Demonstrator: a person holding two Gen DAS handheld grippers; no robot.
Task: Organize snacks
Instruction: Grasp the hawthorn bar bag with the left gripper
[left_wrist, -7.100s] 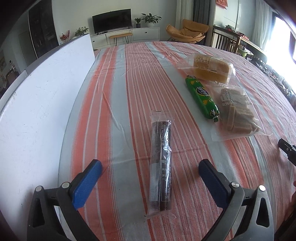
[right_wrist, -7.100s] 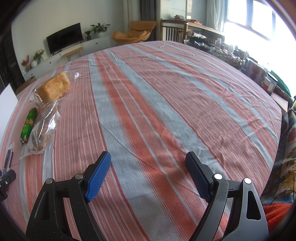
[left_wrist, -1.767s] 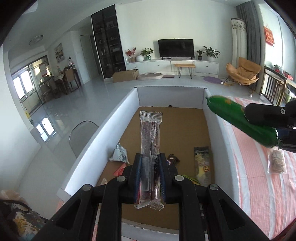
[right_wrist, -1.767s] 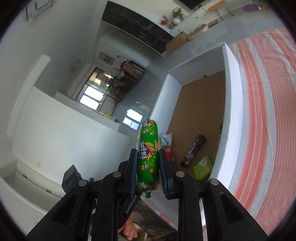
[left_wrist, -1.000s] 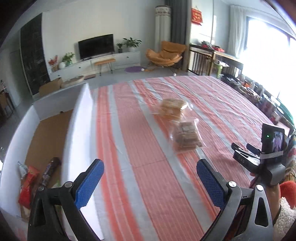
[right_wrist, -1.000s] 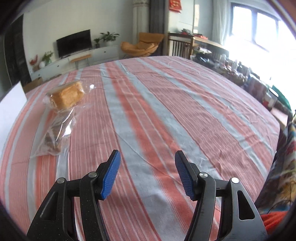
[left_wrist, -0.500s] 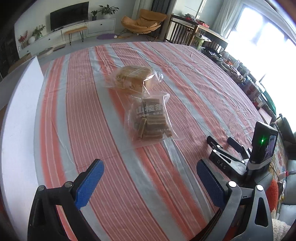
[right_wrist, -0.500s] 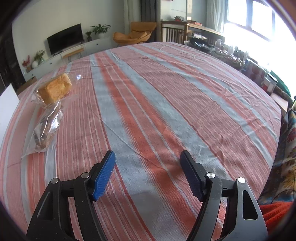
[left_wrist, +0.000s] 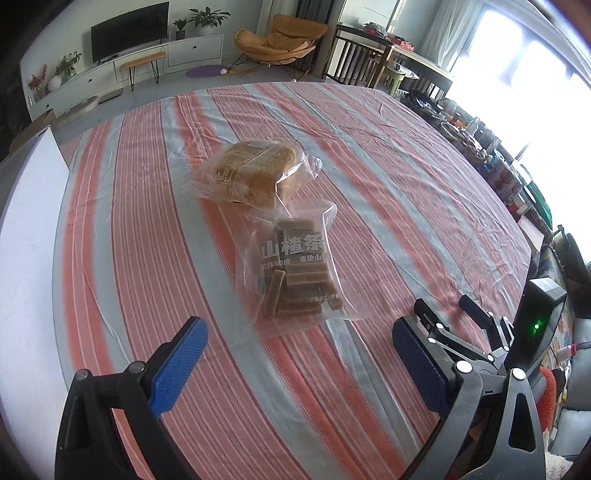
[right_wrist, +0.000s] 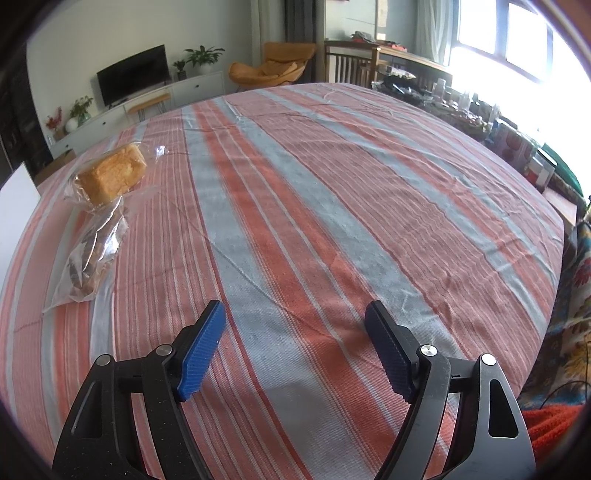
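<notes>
Two snacks lie on the striped tablecloth: a clear bag of brown bars and, just beyond it, a bagged loaf of bread. My left gripper hovers open just short of the bar bag, its blue pads empty. In the right wrist view the bread and the bar bag sit far left. My right gripper is over bare cloth, jaws still opening, nothing between them. The right gripper also shows at the left view's lower right.
The white wall of a box runs along the table's left edge; its corner shows in the right wrist view. Cluttered shelves and bright windows line the right. A TV unit and an orange chair stand behind.
My left gripper swung from the box toward the two bags and dipped closer to them. My right gripper's jaws widened while it stayed in place.
</notes>
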